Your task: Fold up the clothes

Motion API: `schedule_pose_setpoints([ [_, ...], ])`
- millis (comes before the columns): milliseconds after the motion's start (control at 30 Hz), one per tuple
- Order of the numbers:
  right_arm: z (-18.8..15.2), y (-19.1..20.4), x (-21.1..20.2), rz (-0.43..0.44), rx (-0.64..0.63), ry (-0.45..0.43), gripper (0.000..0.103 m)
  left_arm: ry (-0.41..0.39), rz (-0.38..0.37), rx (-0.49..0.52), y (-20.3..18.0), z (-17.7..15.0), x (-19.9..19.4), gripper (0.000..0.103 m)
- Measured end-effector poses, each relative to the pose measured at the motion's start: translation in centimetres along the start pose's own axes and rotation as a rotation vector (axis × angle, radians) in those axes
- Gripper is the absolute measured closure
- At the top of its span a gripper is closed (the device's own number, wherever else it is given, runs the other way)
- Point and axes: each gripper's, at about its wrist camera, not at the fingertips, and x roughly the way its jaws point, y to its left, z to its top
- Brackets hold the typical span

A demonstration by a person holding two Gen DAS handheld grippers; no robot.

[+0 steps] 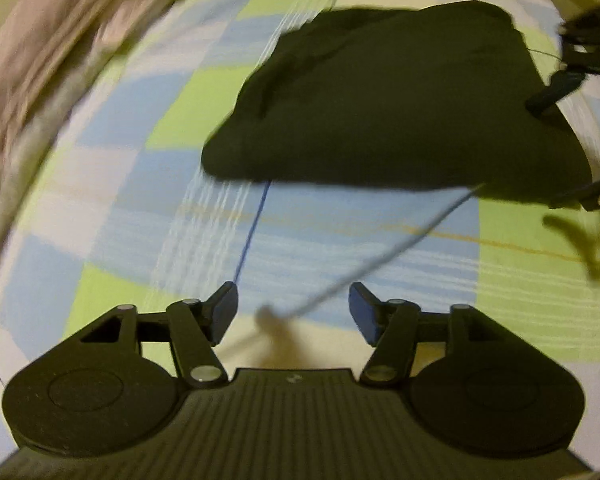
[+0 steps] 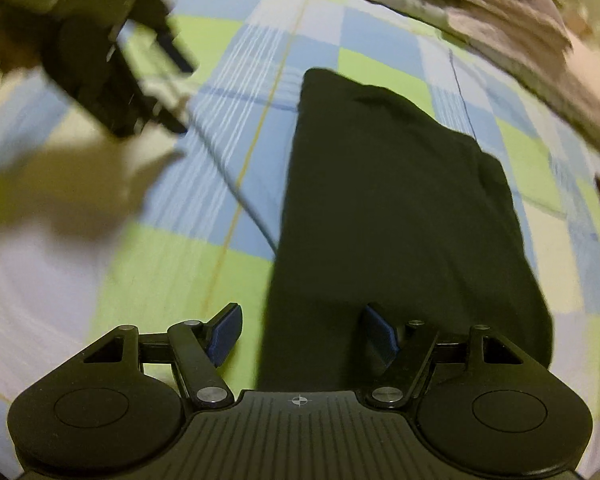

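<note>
A dark folded garment (image 1: 384, 108) lies flat on a checked blue, green and white bedsheet (image 1: 148, 184). My left gripper (image 1: 292, 312) is open and empty, hovering above the sheet short of the garment's near edge. In the right wrist view the same garment (image 2: 388, 208) runs from the near edge up the middle. My right gripper (image 2: 302, 336) is open over the garment's near end, its right finger above the cloth and its left finger above the sheet. The left gripper also shows blurred at the top left of the right wrist view (image 2: 172, 92).
A rumpled pinkish blanket (image 1: 40, 52) lies along the far edge of the bed; it also shows in the right wrist view (image 2: 500, 12). Thin threads (image 1: 252, 232) run across the sheet near the garment. The right gripper's parts (image 1: 580, 60) show at the right edge.
</note>
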Motion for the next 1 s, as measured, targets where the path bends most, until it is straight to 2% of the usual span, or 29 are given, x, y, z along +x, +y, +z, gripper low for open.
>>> schedule_pose_setpoints([
  [67, -1.0, 0.5, 0.7, -0.027, -0.061, -0.002, 0.034, -0.066, 0.043, 0.117, -1.5, 0.3, 0.2, 0.036],
  [167, -2.9, 1.0, 1.4, -0.069, -0.147, -0.031, 0.044, -0.143, 0.086, 0.326, -4.0, 0.6, 1.2, 0.035],
  [333, -5.3, 1.2, 1.2, -0.102, -0.200, -0.126, 0.061, -0.223, 0.179, 0.602, -7.1, 0.8, 4.0, 0.035],
  [467, -6.4, 0.5, 0.4, -0.076, -0.183, -0.206, 0.085, -0.251, 0.239, 0.735, -7.8, 1.4, 5.6, 0.035],
  [600, -7.6, -0.2, -0.2, -0.029, -0.186, -0.290, 0.092, -0.251, 0.285, 0.834, -7.7, 1.8, 7.2, 0.036],
  [667, -8.2, -0.6, -0.8, -0.012, -0.183, -0.330, 0.093, -0.253, 0.306, 0.837, -7.8, 2.0, 8.0, 0.038],
  [733, -9.0, -0.9, -1.6, -0.007, -0.191, -0.373, 0.094, -0.244, 0.317, 0.823, -8.1, 2.2, 8.5, 0.055],
  [767, -9.3, -1.0, -1.9, -0.009, -0.199, -0.394, 0.094, -0.226, 0.325, 0.812, -8.6, 2.3, 8.6, 0.074],
  [800, -9.7, -1.0, -2.2, -0.015, -0.209, -0.414, 0.094, -0.208, 0.334, 0.800, -9.0, 2.5, 8.8, 0.083],
  [867, -10.7, -1.0, -2.8, -0.031, -0.238, -0.450, 0.095, -0.196, 0.359, 0.761, -9.9, 2.5, 8.5, 0.089],
  [1000, -12.8, -0.9, -3.6, -0.072, -0.294, -0.488, 0.095, -0.221, 0.404, 0.635, -12.1, 1.6, 5.9, 0.091],
])
